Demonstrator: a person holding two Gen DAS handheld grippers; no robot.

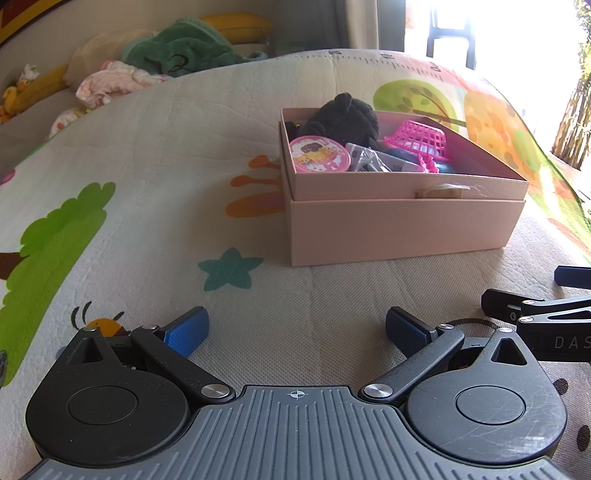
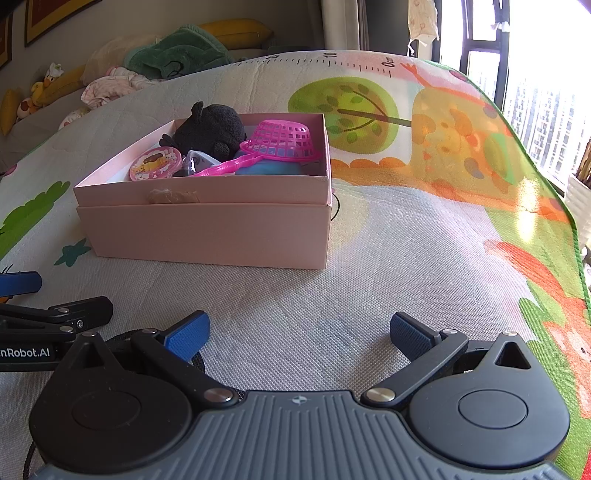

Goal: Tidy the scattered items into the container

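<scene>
- Left gripper [image 1: 297, 330]: low over the play mat [image 1: 155, 155], blue-padded fingers spread wide, nothing between them; pointed toward the pink box [image 1: 399, 229], well short of it.
- Right gripper [image 2: 299, 334]: beside the left gripper, also low over the mat, fingers spread wide and empty; the box lies ahead and to its left.
- Pink box: open cardboard container, its tray seated in a slightly larger base of the same colour; rests flat on the mat; a scrap of beige tape [image 2: 173, 196] on the near wall.
- Black plush toy [image 2: 212, 129]: inside the box, at the far side, rising above the rim.
- Pink plastic basket [image 2: 282, 140]: inside the box, tipped over on its side, lying on a blue object [image 2: 264, 168] of which only part shows.
- Round pink tin [image 2: 155, 168] with cartoon print: inside the box, leaning at the near left corner as the right wrist view has it.
- Clear-wrapped small packet [image 1: 369, 160]: inside the box, between the tin and the basket; contents cannot be told.
- Play mat: pale, quilted, printed with trees, a teal star [image 1: 229, 267] and a ruler scale along the far edge.
- Background: green towel [image 1: 181, 51], pink clothing [image 1: 114, 83] and yellow cushions [image 1: 236, 26] heaped beyond the mat.
</scene>
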